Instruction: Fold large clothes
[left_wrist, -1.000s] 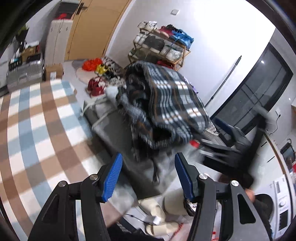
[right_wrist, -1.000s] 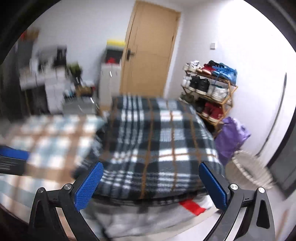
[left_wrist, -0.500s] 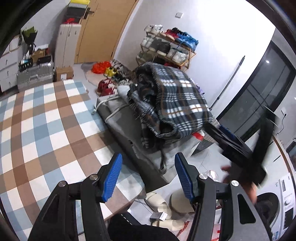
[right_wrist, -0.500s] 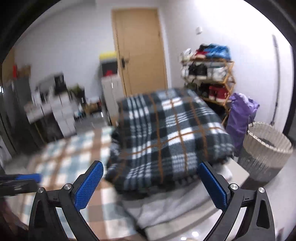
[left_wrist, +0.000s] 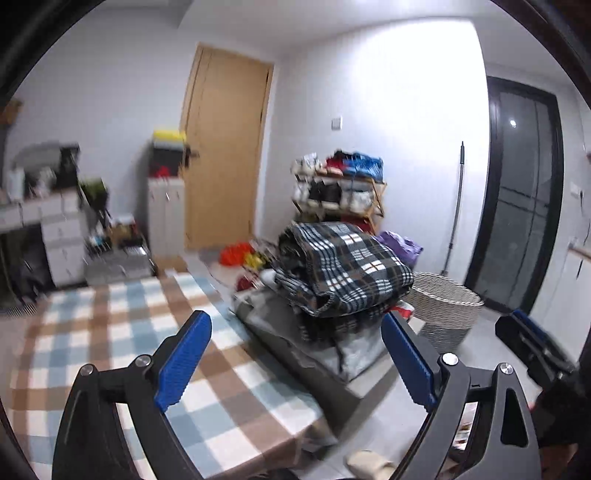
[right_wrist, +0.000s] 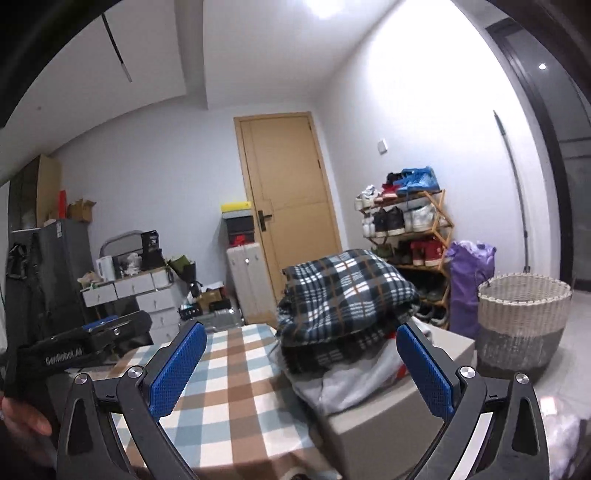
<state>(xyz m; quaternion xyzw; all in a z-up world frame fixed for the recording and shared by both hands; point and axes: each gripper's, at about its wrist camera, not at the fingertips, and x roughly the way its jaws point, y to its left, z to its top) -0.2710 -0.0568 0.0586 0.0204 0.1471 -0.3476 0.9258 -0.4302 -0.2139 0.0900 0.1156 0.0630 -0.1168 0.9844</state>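
Now, in the left wrist view, the left gripper (left_wrist: 295, 363) has just spread its fingers wide, nothing between them; the folded plaid garment (left_wrist: 343, 273) sits right of centre. In the right wrist view, the right gripper (right_wrist: 301, 365) stands spread and empty, the garment (right_wrist: 345, 291) at centre atop grey clothes (right_wrist: 351, 376).

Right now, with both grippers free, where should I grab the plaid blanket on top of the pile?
Probably the plaid blanket's rolled front edge, where it bulges over the grey clothes. Come in level from the near side; that fold juts toward you. The left gripper, jaws just opened, and the right gripper are both empty.
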